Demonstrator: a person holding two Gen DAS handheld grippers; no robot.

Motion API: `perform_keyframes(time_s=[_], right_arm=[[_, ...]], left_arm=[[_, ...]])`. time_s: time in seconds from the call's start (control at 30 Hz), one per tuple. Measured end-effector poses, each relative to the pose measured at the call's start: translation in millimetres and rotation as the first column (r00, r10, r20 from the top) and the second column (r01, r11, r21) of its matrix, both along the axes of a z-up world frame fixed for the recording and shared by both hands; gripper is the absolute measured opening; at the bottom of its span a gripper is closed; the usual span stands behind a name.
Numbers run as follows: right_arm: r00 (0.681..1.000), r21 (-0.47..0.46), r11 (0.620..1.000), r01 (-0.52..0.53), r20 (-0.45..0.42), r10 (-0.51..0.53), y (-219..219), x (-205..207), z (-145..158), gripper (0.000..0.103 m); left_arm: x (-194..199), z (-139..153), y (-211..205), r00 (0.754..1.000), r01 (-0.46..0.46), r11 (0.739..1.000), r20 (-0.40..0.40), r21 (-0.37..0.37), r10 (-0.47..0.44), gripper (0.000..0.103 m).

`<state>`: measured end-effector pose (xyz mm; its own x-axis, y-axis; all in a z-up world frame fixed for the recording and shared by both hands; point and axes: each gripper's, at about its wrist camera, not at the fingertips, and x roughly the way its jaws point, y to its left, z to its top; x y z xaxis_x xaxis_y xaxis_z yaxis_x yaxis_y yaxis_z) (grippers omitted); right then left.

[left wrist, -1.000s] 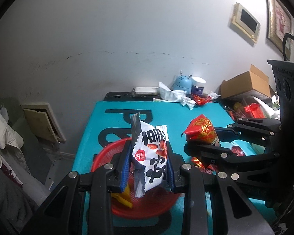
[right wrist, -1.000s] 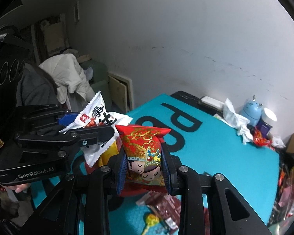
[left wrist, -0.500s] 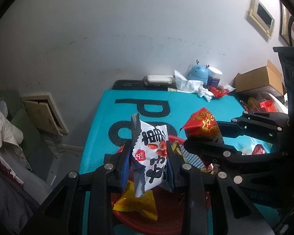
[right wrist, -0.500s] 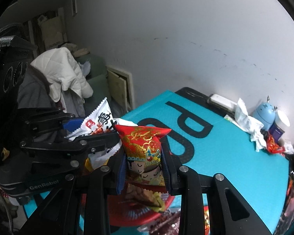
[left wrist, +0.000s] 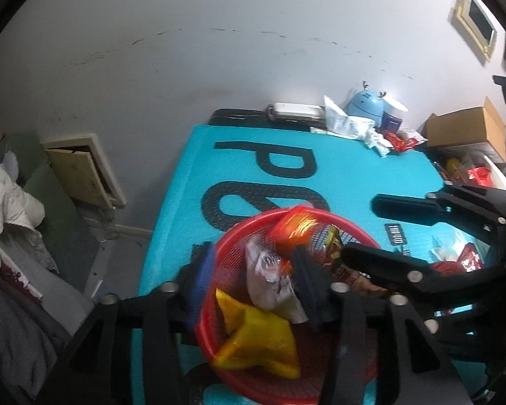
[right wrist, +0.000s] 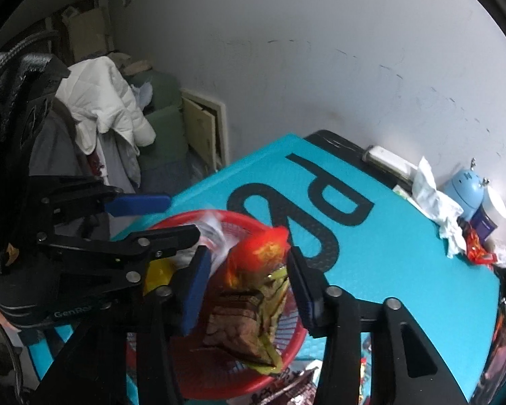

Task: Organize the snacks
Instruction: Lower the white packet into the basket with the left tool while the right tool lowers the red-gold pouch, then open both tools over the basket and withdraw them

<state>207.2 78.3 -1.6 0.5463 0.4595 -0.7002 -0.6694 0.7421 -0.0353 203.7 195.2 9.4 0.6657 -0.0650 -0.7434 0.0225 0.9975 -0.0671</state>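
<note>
Step in hand, judged: dropping both packets into red basket, which sits at near left corner of teal mat.

Left gripper: jaws just been opening, now spread, pads off the white packet. Packet blurred between the jaws, over basket interior, apparently falling; resting or mid-air, cannot tell. Yellow packet already in basket below it.

Right gripper: jaws just been opening too, released, clear gaps either side of red packet. Red packet blurred, over the basket beside a brown-and-green packet lying inside. Nothing gripped by either tool.

To do it well, judged: keep jaws wide until both packets settle, then lift straight up and back rather than sideways, to avoid snagging wrapper corners or hooking the basket rim. Two tools crowded close over one basket, so separate one at a time.

Edges and room: left of basket, mat edge just beside the rim, then drop to floor and clothes pile; poor side to swing toward. Centre of mat beyond basket bare, best exit. Far right: loose snacks near right gripper, tissue, blue clock-like gadget, jar and cardboard box along the back edge, well apart from basket.
</note>
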Motion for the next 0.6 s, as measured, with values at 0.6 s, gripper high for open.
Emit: perform_keyframes(time_s=[0.6], right_arm=[[0.997, 0.060, 0.998, 0.031, 0.062, -0.035, -25.7, -21.8, 32.2, 0.048]], left_arm=[[-28.8, 40.5, -11.3, 0.997, -0.013, 1.000, 0.072, 0.016, 0.012, 0.061]])
